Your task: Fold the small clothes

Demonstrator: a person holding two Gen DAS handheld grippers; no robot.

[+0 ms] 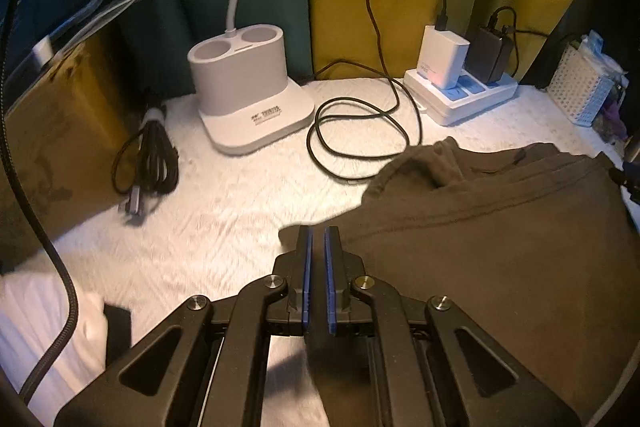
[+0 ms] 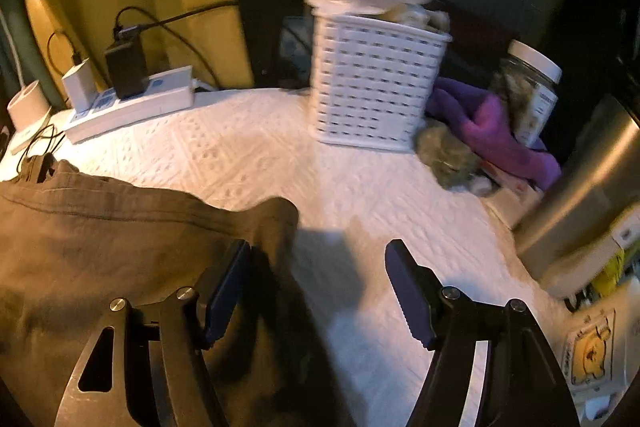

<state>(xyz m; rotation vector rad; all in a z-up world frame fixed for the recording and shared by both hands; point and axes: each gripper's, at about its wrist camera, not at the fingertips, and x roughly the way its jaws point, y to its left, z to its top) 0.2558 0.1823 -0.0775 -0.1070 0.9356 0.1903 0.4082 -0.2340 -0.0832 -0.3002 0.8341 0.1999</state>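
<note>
Olive-brown cloth, the small garment (image 1: 500, 227), lay spread on the white textured cover (image 1: 208, 211) in the left wrist view, filling the right half of the picture. The left gripper (image 1: 318, 239) had its blue-lined jaws drawn together with only a thin dark slit between them, and its tips sat at the garment's near left edge; whether a fold of fabric was pinched there could not be told. Behind it stood a white lamp base (image 1: 248, 95), a loose black cable (image 1: 360, 131) and a power strip (image 1: 460, 95) with chargers plugged in (one white, one black). In the right wrist view, the right gripper (image 2: 318, 251) stood wide open, nothing pressed between its pads; its left finger hung over the garment's (image 2: 120, 247) right edge, its right finger over bare cover (image 2: 360, 167). Farther back stood a white lattice basket (image 2: 372, 83), with purple cloth (image 2: 492, 131) and a jar (image 2: 532, 91) beside it.
</note>
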